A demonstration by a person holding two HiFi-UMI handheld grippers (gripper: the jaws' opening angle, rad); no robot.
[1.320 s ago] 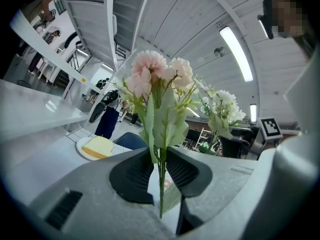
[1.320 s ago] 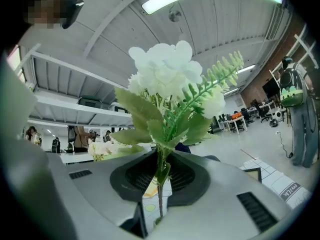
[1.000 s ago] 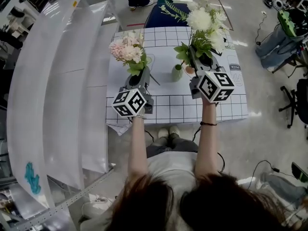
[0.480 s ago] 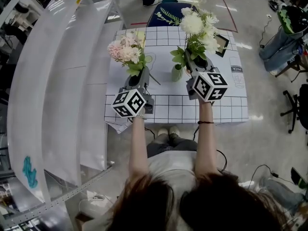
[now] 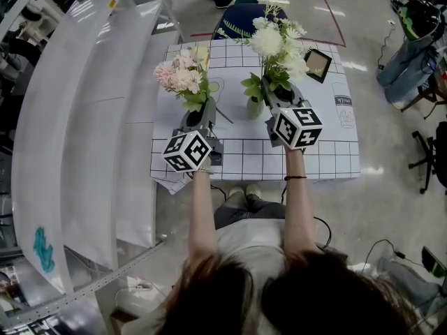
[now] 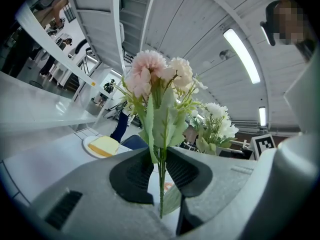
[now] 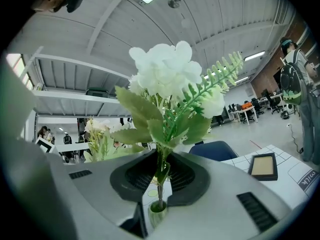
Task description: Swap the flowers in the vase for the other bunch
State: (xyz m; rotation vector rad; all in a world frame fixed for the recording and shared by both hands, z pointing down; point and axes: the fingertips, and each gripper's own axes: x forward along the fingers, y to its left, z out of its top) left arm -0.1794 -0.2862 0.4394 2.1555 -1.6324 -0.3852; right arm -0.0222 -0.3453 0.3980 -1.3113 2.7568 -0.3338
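Note:
My left gripper (image 5: 199, 112) is shut on the stems of the pink bunch (image 5: 180, 75), held upright above the table's left part; the stems run between its pads (image 6: 161, 171). My right gripper (image 5: 274, 93) is shut on the stem of the white bunch (image 5: 276, 40) with green leaves. A small green vase (image 5: 255, 107) stands on the table just left of it. In the right gripper view the stem drops between the jaws of the right gripper (image 7: 160, 176), and its lower end meets the mouth of the vase (image 7: 158, 211).
The table (image 5: 328, 152) carries a white cloth with a grid. A small picture frame (image 5: 318, 65) lies at its far right. A blue chair (image 5: 241, 16) stands behind the table. White curved panels (image 5: 91, 117) run along the left side. A plate (image 6: 104, 146) with something yellow sits far left.
The right gripper has come down and leftward with the white bunch, closer to the vase. The left gripper and the pink bunch have stayed in place.

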